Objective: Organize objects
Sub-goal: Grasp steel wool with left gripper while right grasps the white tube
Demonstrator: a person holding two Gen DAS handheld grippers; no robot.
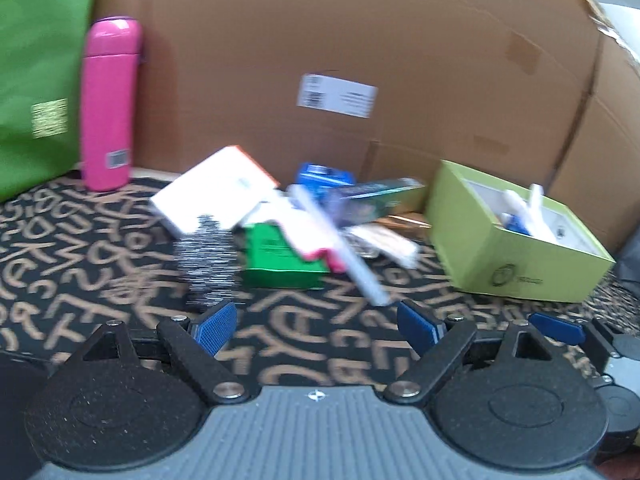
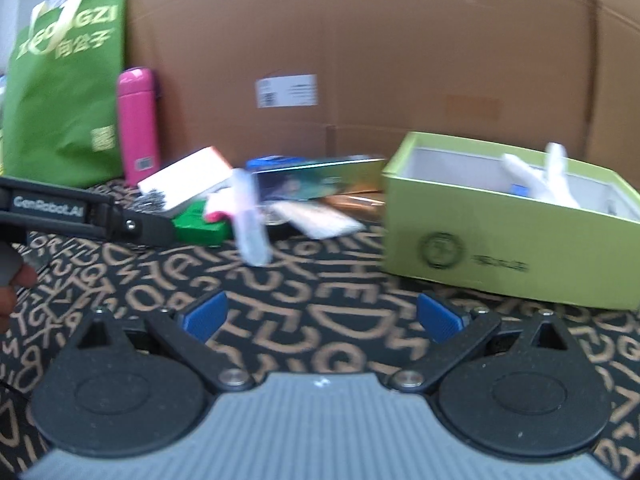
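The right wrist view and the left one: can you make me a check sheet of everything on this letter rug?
Surface: black rug with tan letters.
Job's things: open lime box holding white items; pile beside it with white box, green box, white tube.
Clutter: pink bottle, upright; green bag.
Grippers: left gripper and right gripper, jaws open, both empty.
Cables: nothing seen.
Surroundings: big cardboard box behind.

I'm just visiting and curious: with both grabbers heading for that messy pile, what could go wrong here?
1. The white tube lies across the green packet and other items, so pulling one may drag the rest.
2. The pink bottle stands upright nearby and might topple if bumped.
3. Both views are blurred, so the open left gripper or right gripper could misjudge a grasp.
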